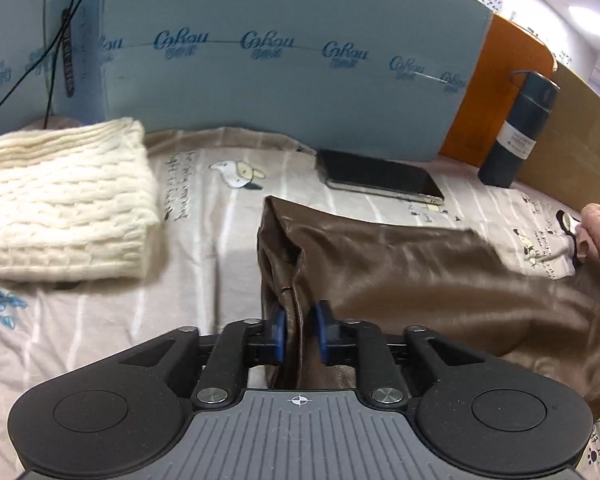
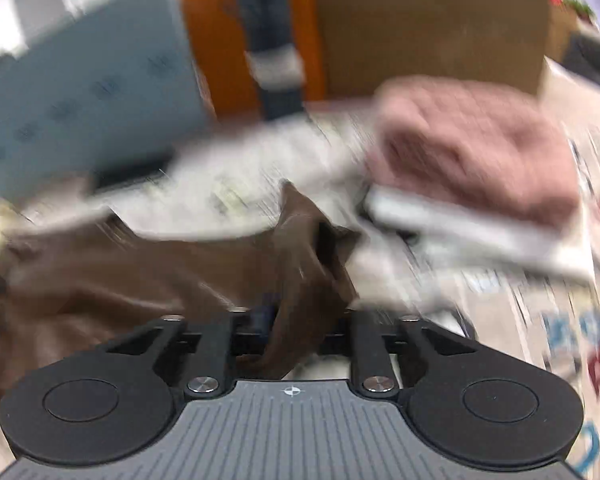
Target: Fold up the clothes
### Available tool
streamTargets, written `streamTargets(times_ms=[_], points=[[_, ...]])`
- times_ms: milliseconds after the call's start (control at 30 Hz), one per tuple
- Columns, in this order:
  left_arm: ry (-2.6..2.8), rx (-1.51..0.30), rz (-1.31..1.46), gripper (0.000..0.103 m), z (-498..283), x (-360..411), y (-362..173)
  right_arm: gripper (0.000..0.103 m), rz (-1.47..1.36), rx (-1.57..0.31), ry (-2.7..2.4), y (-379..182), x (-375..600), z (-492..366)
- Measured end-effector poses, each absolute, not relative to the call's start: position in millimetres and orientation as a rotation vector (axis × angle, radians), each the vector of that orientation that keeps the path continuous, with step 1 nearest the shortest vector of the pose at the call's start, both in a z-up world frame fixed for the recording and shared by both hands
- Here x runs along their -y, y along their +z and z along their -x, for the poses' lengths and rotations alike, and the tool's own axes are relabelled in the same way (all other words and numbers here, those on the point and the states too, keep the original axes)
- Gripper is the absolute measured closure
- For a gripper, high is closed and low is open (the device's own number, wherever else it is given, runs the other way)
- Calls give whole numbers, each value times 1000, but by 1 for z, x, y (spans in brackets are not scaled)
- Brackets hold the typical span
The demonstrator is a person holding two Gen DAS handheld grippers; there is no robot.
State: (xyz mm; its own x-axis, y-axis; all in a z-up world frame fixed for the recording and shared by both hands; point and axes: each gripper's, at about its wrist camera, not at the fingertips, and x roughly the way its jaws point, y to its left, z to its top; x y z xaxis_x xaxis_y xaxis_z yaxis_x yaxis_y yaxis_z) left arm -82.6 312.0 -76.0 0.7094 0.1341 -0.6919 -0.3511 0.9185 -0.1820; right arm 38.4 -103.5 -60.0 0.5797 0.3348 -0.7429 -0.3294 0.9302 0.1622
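A shiny brown garment [image 1: 420, 272] lies spread over the printed bedsheet [image 1: 204, 220], with one edge doubled into a thick fold. My left gripper [image 1: 301, 332] is shut on that fold, which fills the gap between its blue pads [image 1: 278, 332]. The right wrist view is smeared by motion. There my right gripper [image 2: 300, 332] is shut on a bunched corner of the same brown garment [image 2: 100, 272], and the cloth rises off the sheet and hides most of the pads.
A folded cream knit sweater [image 1: 60, 208] lies at left, and a folded pink knit [image 2: 472, 148] at right on a white item. A black phone [image 1: 380, 178] and a dark bottle [image 1: 516, 128] stand before the blue foam board [image 1: 280, 60]. A cardboard box [image 2: 420, 20] stands behind.
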Motion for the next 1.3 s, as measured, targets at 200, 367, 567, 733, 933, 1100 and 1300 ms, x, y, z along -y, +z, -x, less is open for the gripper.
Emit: streamTargets(times_ms=[200,367,567,733,933,1100,1300], points=[[212,-679,317,46,64,-322,-60,39,-50,-841,375,-59,131,-65],[137,-729,429,42,38,-337,-72,32,-205,-918,498,-59,148,-119],[124,-724,496,43,15,-343,-74,42,-111,-986,593,-69,120,-148],[95,-720,450,45,17,-329,-62,60,-28,-990,627,-75,104,-148],[74,-765,431,48,7,-327,-70,80,-66,-983,640,-78,117,-141],[80,-697,374,99,13,-316,-59,98,-95,-918,635,-67,123,-130],[17,-494,362,99,109,-295,1,99,-153,-763,730,-24,156,-81]])
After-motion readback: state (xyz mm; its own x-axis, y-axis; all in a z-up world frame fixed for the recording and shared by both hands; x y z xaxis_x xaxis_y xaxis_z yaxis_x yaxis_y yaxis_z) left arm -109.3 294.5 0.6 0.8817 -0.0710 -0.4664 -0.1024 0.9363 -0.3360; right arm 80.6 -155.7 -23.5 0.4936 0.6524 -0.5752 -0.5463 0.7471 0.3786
